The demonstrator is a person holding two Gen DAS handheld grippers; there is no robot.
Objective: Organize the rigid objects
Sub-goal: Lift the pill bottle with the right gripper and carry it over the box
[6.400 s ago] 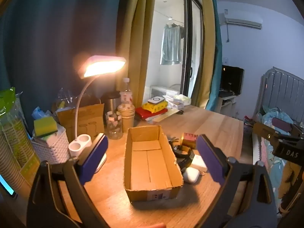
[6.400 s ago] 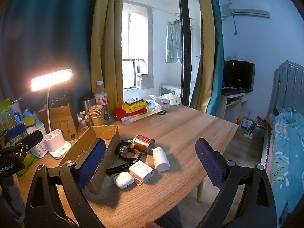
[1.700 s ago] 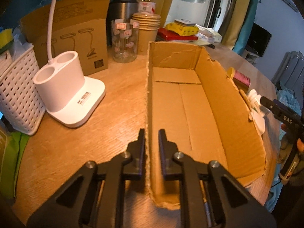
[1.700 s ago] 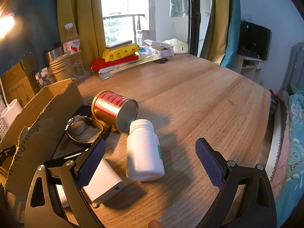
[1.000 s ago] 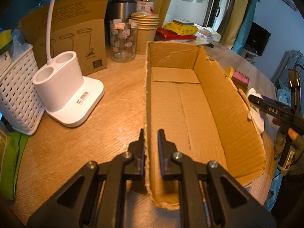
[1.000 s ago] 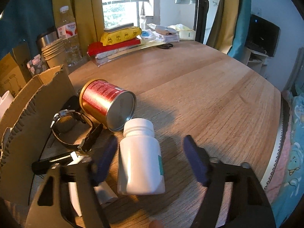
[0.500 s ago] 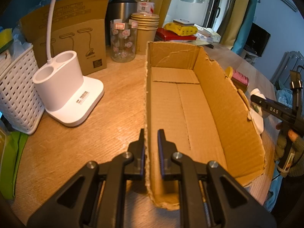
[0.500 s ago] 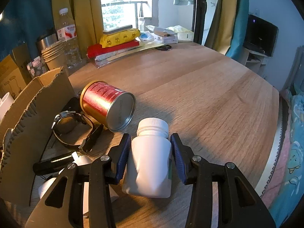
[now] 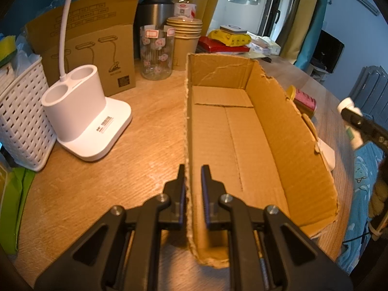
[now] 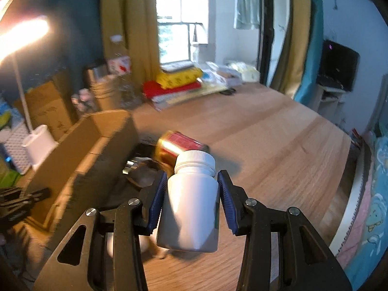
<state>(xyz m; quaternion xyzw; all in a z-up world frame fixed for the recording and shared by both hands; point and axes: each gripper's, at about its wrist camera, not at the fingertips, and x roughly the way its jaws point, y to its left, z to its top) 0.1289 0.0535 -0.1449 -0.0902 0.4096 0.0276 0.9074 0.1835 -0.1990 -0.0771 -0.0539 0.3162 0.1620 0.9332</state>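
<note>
An open cardboard box (image 9: 278, 131) lies on the wooden table, empty inside. My left gripper (image 9: 193, 184) is shut on the box's left wall near its front corner. My right gripper (image 10: 192, 191) is shut on a white pill bottle (image 10: 191, 201) and holds it lifted above the table, right of the box (image 10: 92, 150). The bottle also shows in the left wrist view (image 9: 350, 111) beyond the box's right wall. A red and gold can (image 10: 179, 145) lies on its side behind the bottle. A watch and other small items beside the box are blurred.
A white lamp base (image 9: 84, 118) and a white basket (image 9: 21, 118) stand left of the box. A lamp carton (image 9: 92, 46), glass jar (image 9: 156, 53), paper cups (image 9: 185, 38) and books (image 10: 177, 82) line the back. The table edge runs at the right (image 10: 349, 194).
My right gripper closed on the white bottle and has lifted it off the table, tilting up; the view is blurred with motion. My left gripper has stayed shut on the box wall.
</note>
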